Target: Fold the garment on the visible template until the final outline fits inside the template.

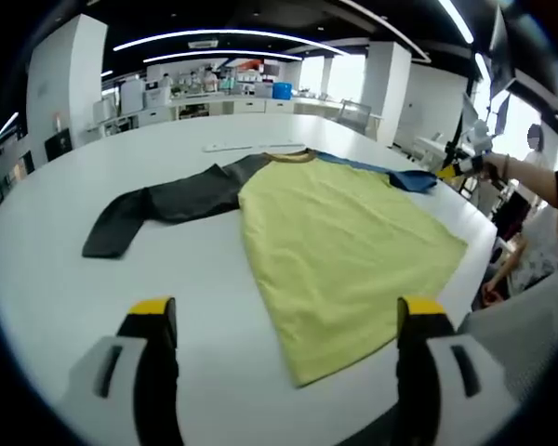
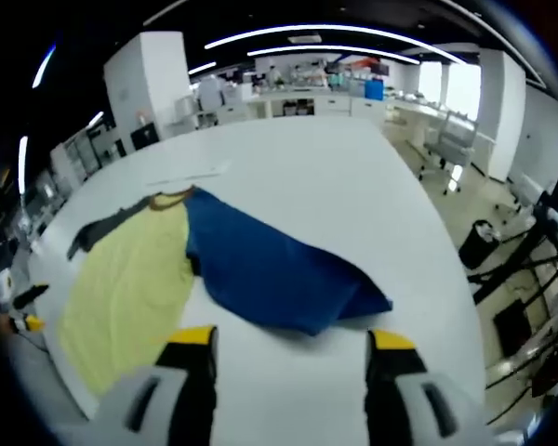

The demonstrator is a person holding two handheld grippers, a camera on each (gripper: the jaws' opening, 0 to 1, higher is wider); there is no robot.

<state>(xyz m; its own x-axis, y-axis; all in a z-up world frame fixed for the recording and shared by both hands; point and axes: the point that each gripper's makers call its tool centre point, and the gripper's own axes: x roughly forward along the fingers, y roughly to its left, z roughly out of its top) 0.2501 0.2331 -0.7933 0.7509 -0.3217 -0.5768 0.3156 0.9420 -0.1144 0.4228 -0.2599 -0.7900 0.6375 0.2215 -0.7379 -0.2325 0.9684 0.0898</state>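
Left gripper view looks across a white table [image 1: 65,279] where the garment [image 1: 344,242] lies spread flat: a yellow-green body, a dark grey sleeve [image 1: 158,209] stretched away to one side, and a blue sleeve [image 1: 405,177] on the far side near the table edge. The left gripper [image 1: 288,321] hovers above the table with its jaws wide apart, holding nothing; the shirt's lower hem lies between and just beyond them. A person's hand [image 1: 493,165] shows at the far right edge, possibly holding a yellow-tipped tool, though it is too small to be sure.

Right gripper view shows the garment [image 2: 130,279] from the other side, the blue sleeve [image 2: 279,269] lying broad and loose on the table [image 2: 353,177]. The right gripper [image 2: 290,348] hangs just short of that sleeve's edge, jaws spread, empty.
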